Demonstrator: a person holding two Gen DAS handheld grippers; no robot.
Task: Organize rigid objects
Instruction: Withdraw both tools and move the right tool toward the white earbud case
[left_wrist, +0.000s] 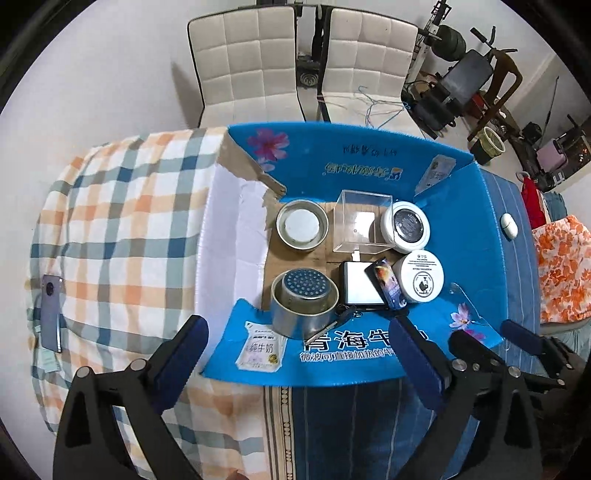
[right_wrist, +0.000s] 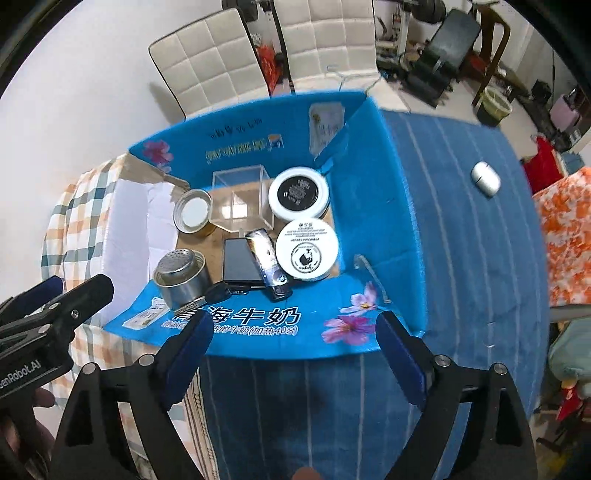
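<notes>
1. Both claws sit nearest us: our left gripper (left_wrist: 295, 354) and right gripper (right_wrist: 295, 350) have their fingers spread wide apart and hold nothing, hovering at the near flap of the blue box (left_wrist: 369, 155).
2. Inside the box we count most of the rigid items already gathered: a tin with a strainer (left_wrist: 304, 299) at the near left corner, a lid (left_wrist: 302, 229) behind it, a clear cube (left_wrist: 360, 225), two white jars (left_wrist: 406, 225) (left_wrist: 422, 281) along the right wall, a dark slab (left_wrist: 360, 288) and a small pack (left_wrist: 388, 284) in the middle, keys (left_wrist: 345, 314) at the near edge.
3. Still outside, we judge: a white case (right_wrist: 485, 178) on the blue cloth (right_wrist: 461, 240), well to the box's right, and a phone (left_wrist: 51, 314) on the checked cloth's (left_wrist: 129, 221) left edge.
4. We reckon the task is nearly done, with those two left.
</notes>
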